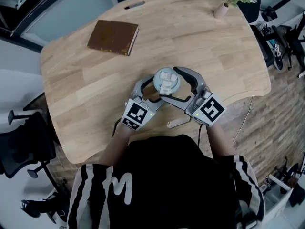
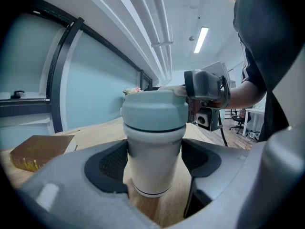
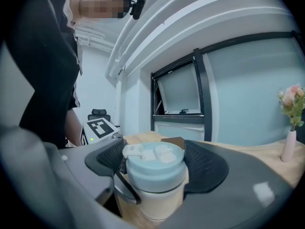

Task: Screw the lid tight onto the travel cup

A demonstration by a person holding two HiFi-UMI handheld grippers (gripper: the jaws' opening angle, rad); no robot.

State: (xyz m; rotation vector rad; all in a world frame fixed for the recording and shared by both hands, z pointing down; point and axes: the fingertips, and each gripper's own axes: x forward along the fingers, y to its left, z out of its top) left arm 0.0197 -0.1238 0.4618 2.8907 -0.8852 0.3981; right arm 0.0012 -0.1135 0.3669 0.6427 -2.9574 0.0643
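Note:
The travel cup (image 1: 155, 93) stands upright near the table's front edge, a cream body (image 2: 155, 161) under a pale blue lid (image 1: 167, 81). My left gripper (image 1: 151, 92) comes in from the near left, its dark pads (image 2: 112, 163) pressed on both sides of the body below the lid (image 2: 155, 109). From the near right, my right gripper (image 1: 175, 85) reaches in higher up, its jaws around the lid (image 3: 155, 163) and the pads (image 3: 207, 168) against its rim. The lid's white flip cap faces up. The cup's base is hidden in the right gripper view.
A brown book (image 1: 113, 37) lies on the wooden table (image 1: 214, 56) at the far left. A small pink vase with flowers (image 1: 221, 8) stands at the far right. A white object (image 1: 178, 123) lies at the front edge. A black office chair (image 1: 24, 147) stands left of the table.

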